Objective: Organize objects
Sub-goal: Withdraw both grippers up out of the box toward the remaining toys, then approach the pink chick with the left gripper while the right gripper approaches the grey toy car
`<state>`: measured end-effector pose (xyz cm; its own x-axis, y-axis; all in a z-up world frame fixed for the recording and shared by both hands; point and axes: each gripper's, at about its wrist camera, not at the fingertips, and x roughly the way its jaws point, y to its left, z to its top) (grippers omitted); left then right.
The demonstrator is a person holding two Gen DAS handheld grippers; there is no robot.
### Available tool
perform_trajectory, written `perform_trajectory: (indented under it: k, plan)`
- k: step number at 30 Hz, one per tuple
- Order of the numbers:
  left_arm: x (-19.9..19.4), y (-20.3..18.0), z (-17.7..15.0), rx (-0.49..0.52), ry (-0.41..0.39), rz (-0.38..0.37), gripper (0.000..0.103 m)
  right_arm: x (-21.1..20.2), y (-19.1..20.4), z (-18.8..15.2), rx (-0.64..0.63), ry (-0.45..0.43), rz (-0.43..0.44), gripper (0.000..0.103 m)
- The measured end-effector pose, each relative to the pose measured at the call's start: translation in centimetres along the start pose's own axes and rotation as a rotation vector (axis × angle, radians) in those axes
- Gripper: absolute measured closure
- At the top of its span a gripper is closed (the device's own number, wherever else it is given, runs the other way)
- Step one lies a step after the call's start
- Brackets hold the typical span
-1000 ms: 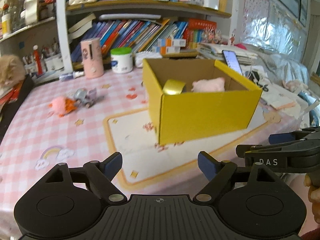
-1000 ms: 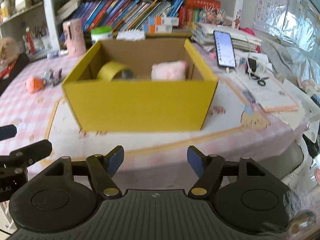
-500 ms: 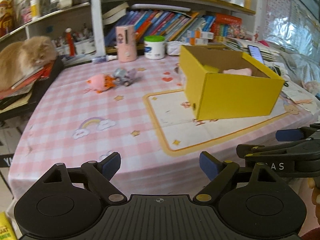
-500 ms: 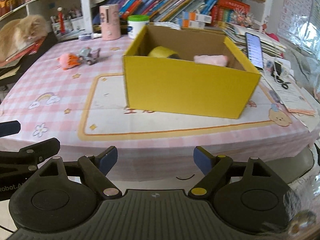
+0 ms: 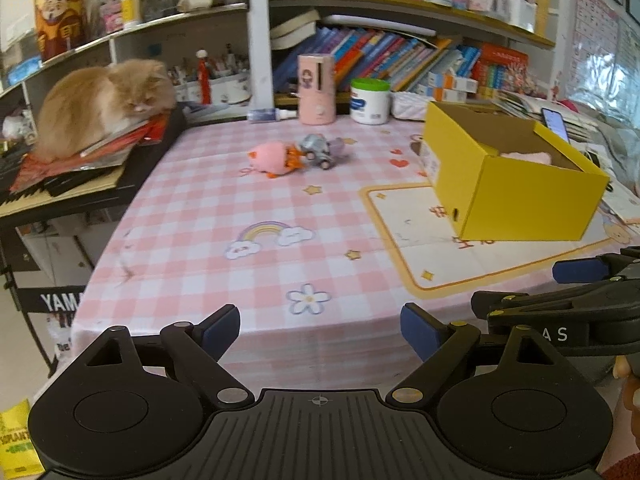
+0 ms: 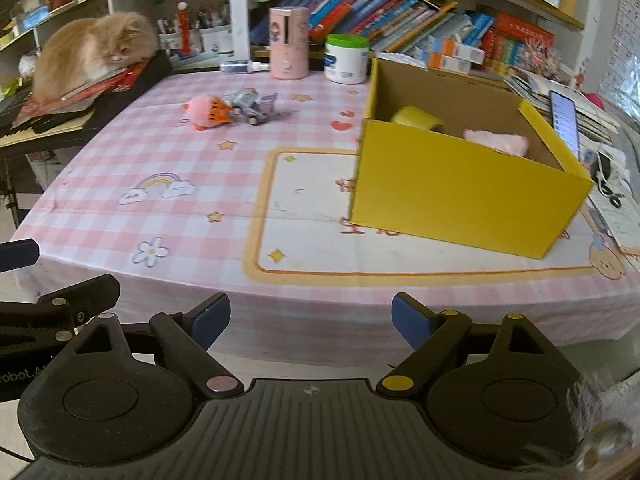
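Blue-tipped, the left gripper (image 5: 320, 330) and right gripper (image 6: 311, 320) both gape wide, holding nothing, off the near table edge. Farther off, a pink plush toy (image 6: 208, 111) touches a grey toy car (image 6: 254, 105); right stands a yellow box (image 6: 460, 196).

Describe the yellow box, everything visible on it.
The yellow box is an open-topped cardboard carton, bright yellow outside and plain brown inside, with no lid or flaps showing. It stands upright on the cream panel of the pink checked tablecloth, turned at an angle to the table edge. Inside are a yellow tape roll near the left wall and a pink plush toy to its right. The left wrist view shows a small dark slot low on the box's end wall. Neither gripper touches it.
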<state>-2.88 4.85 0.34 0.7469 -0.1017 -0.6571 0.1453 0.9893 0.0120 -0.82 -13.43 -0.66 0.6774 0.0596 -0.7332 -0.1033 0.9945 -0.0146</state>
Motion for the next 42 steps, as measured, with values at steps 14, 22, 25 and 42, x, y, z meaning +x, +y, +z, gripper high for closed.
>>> perform_trajectory:
  k: [14, 22, 25, 42]
  plan:
    - [0.3, 3.3, 0.0, -0.072, 0.004, 0.054, 0.013, 1.3, 4.3, 1.6, -0.092, -0.012, 0.055, 0.015]
    - [2.5, 3.7, 1.5, -0.069, 0.017, 0.086, 0.013, 3.6, 4.3, 3.3, -0.099, -0.003, 0.080, 0.015]
    - [3.7, 4.1, 2.6, -0.074, 0.018, 0.098, 0.013, 4.9, 4.3, 4.5, -0.100, 0.003, 0.094, 0.015]
    - [10.1, 5.7, 8.8, -0.135, 0.025, 0.131, 0.013, 11.8, 4.0, 12.4, -0.133, 0.007, 0.157, 0.015]
